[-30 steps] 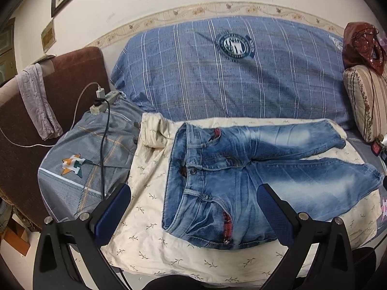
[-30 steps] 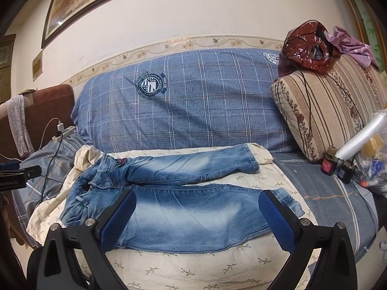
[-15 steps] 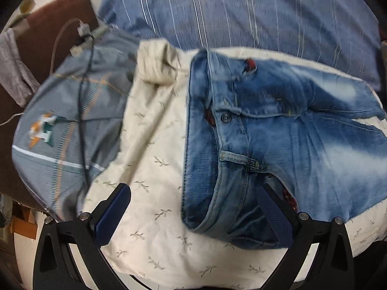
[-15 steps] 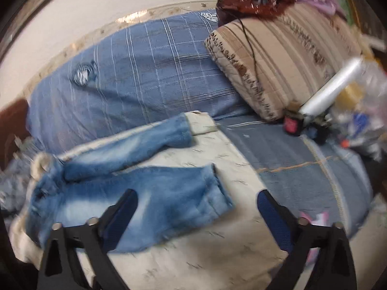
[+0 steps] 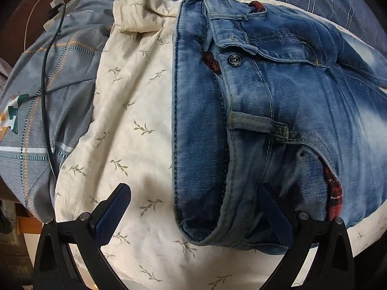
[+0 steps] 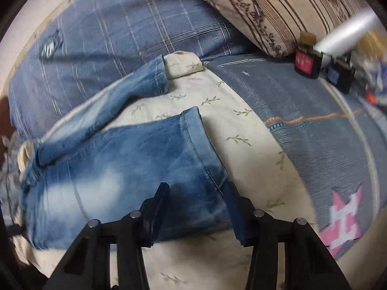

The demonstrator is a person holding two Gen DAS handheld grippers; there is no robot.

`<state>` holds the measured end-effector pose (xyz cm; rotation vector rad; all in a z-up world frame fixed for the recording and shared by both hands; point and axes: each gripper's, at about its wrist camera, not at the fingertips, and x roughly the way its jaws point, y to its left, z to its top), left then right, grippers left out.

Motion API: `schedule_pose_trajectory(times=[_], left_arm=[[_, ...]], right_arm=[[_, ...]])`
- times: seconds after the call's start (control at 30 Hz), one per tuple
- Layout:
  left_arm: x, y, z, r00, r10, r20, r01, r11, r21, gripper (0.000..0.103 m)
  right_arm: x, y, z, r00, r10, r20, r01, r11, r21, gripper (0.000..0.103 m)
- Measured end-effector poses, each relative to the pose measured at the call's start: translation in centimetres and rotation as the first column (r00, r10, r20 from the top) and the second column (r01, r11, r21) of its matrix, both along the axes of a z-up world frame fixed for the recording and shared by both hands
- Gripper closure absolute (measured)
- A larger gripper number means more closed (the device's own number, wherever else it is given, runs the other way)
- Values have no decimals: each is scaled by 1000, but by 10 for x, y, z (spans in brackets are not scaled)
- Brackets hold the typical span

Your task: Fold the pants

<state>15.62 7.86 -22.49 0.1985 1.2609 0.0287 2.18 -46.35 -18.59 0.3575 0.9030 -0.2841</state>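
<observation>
A cream leaf-print sheet [image 5: 135, 111] covers a grey-blue plaid cover [image 6: 314, 130]. A black cable [image 5: 44, 91] crosses it. A striped pillow [image 6: 278, 7] leans behind 2 small dark bottles [image 6: 306, 60].

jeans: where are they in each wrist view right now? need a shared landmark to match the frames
Left wrist: the jeans fill the centre and right, waistband end nearest, the left gripper open around the waistband's near corner.
Right wrist: the jeans lie centre-left, leg cuffs nearest, the right gripper half-closed at the near cuff.
Shared landmark: the cream leaf-print sheet under them.
</observation>
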Motion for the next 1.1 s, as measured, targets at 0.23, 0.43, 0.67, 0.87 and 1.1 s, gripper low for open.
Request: schedule_pose_trajectory(times=[0.23, 0.43, 0.67, 0.87, 1.1], left_arm=[[-6, -5, 50, 995, -71, 72, 70, 997, 12, 0], [30, -2, 113, 977, -76, 201, 73, 997, 19, 0], [147, 10, 126, 974, 27, 224, -17, 999, -47, 0], [230, 19, 101, 977, 111, 181, -102, 993, -59, 0], [277, 8, 67, 988, 117, 96, -107, 989, -103, 0]], right_arm=[[24, 8, 53, 991, 41, 131, -27, 994, -107, 41], [90, 4, 67, 982, 119, 146, -115, 993, -40, 34], [171, -18, 77, 980, 83, 178, -97, 993, 69, 25], [257, -35, 59, 992, 75, 98, -78, 997, 28, 25], [328, -45, 9, 999, 51, -16, -50, 998, 35, 25]])
